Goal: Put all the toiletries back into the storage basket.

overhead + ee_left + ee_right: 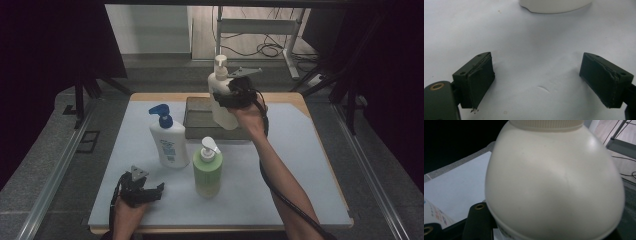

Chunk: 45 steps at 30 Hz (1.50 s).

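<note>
**Cream pump bottle held aloft over the tray**

Gripping the cream pump bottle (222,100) around its upper body with the right gripper (231,95), jaws clamped on either side of it, bottle upright and lifted clear of the table (300,165). Hanging directly above the dark tray (196,120), bottom end overlapping the tray's right half in the high view, pump head well above it. Crowding the right gripper view with the same bottle's pale rounded shoulder (554,182), ribbed collar at the top edge, jaws themselves hidden beneath the bulge.

Resting the left gripper (150,190) low on the table's white mat, well in front of the tray and off to its left, near the front edge. Spreading its jaws wide, nothing between them, bare mat showing across the gap in the left gripper view (536,75), with the base of a white bottle just ahead at the top.

Standing in front of the tray, just off its left corner: a white bottle with a blue pump (169,137), upright. Standing in front of the tray's middle, a little nearer the front edge: a green bottle with a white pump (208,170), upright, just beside the blue-pumped one and not touching it.

Trailing a black cable (285,200) from the right gripper back along the forearm, away from the tray.
</note>
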Motion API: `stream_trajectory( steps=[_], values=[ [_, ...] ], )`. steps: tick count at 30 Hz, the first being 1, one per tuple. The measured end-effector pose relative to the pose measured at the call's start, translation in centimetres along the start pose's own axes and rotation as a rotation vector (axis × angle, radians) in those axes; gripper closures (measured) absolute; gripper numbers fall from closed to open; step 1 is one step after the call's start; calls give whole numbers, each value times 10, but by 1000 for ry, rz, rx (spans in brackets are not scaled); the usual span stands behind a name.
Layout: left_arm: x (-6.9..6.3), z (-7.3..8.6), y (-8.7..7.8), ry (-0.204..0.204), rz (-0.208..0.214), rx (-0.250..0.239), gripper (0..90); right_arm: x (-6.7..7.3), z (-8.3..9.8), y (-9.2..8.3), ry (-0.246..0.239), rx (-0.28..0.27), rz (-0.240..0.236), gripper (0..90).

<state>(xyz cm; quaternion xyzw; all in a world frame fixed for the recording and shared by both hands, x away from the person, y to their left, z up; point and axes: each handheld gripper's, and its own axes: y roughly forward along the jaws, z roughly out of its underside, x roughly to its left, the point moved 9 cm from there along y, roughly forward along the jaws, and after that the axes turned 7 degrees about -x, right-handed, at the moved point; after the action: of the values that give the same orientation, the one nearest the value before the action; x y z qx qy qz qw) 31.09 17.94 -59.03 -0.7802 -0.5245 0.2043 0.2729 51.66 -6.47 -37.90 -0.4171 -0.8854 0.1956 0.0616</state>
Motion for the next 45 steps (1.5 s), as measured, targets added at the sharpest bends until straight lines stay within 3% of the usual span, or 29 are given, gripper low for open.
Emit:
stream_trajectory(
  steps=[29,45],
  values=[
    [0,0,0,-1,0,0,118,-6,-3,45,13,-14,21,394],
    [0,0,0,0,1,1,118,-6,4,77,5,-7,20,394]
  ],
)
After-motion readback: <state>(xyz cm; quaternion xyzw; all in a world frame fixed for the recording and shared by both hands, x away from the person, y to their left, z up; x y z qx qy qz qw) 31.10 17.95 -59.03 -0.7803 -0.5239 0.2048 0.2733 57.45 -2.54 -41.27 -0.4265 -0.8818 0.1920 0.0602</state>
